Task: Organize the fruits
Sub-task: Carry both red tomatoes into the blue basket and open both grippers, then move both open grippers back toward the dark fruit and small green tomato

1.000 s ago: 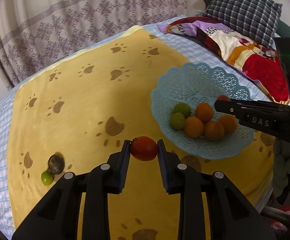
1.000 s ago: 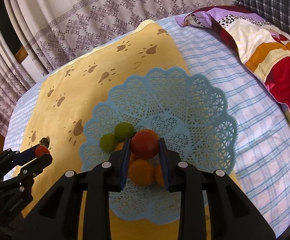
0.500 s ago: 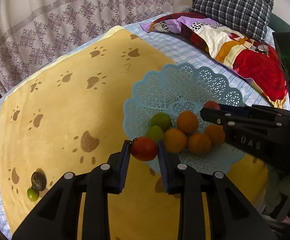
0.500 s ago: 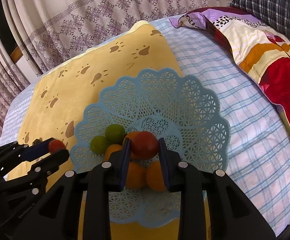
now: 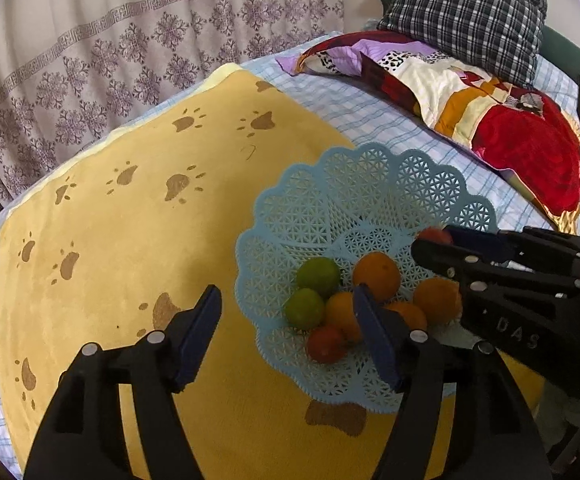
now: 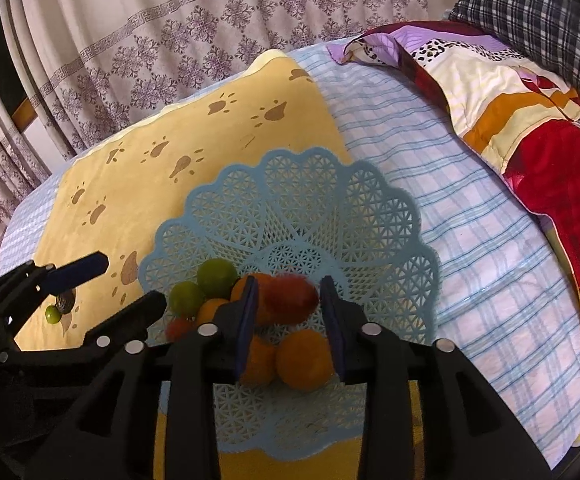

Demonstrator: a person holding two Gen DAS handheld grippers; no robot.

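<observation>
The left gripper [image 5: 287,328] stands with its jaws wide apart and nothing between them; they have just been opening. A red tomato [image 5: 325,344] lies in the light-blue lattice basket [image 5: 330,184], at its near edge, beside two green limes [image 5: 318,276] and a cluster of oranges [image 5: 376,274].

The right gripper [image 6: 287,300] has its jaws slightly parted, having just begun to open. A second red tomato [image 6: 292,298] sits blurred between them, above the oranges; whether the pads [image 6: 247,308] still touch it I cannot tell.

The left wrist view shows the right gripper from the side, only a sliver of its red fruit peeking past the black fingers, and the first tomato resting plainly in the basket. The right wrist view shows that tomato only partly, behind the left gripper's finger, but it alone shows a small green lime [image 6: 52,314] and a dark round object [image 6: 65,301] lying on the yellow paw-print blanket [image 6: 209,128], well apart from the basket. The basket sits on the bed, straddling the blanket and a blue checked sheet [image 6: 470,240].
</observation>
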